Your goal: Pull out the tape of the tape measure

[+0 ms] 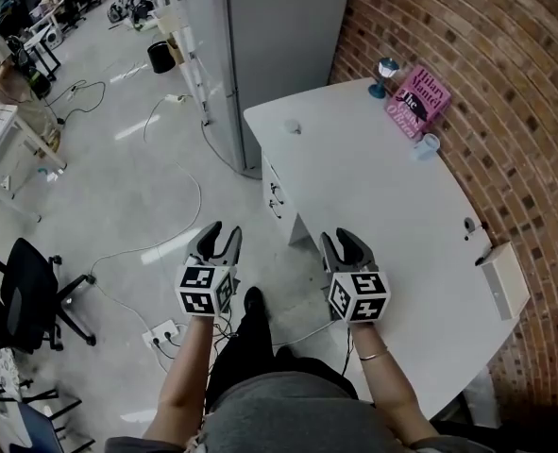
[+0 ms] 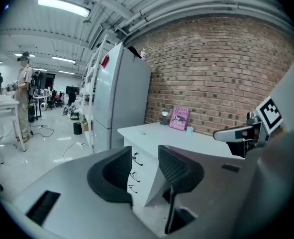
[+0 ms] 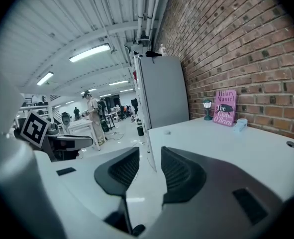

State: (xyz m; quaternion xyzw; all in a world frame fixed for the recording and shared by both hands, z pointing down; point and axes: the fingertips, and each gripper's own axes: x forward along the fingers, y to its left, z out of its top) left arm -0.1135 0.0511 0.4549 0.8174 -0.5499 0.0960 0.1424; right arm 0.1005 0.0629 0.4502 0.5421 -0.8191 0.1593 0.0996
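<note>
Both your claws are released and hold nothing. The left claw [image 1: 221, 236] hangs over the floor, and the right claw [image 1: 346, 243] is at the near edge of the white bench [image 1: 354, 177].

Only the head view shows the white box [image 1: 505, 279] at the bench's 3 o'clock rim. Only your gripper views show the pink book [image 3: 225, 107] standing upright against the brick wall [image 3: 246, 49], with a small lamp [image 3: 207, 109] and a pale-blue item [image 3: 241, 124] beside it.

You cannot pick out the tape measure in any view, so its long axis and heading cannot be told. A grey lump [image 1: 295, 127] at the bench's 11 o'clock corner is too small to name.
</note>
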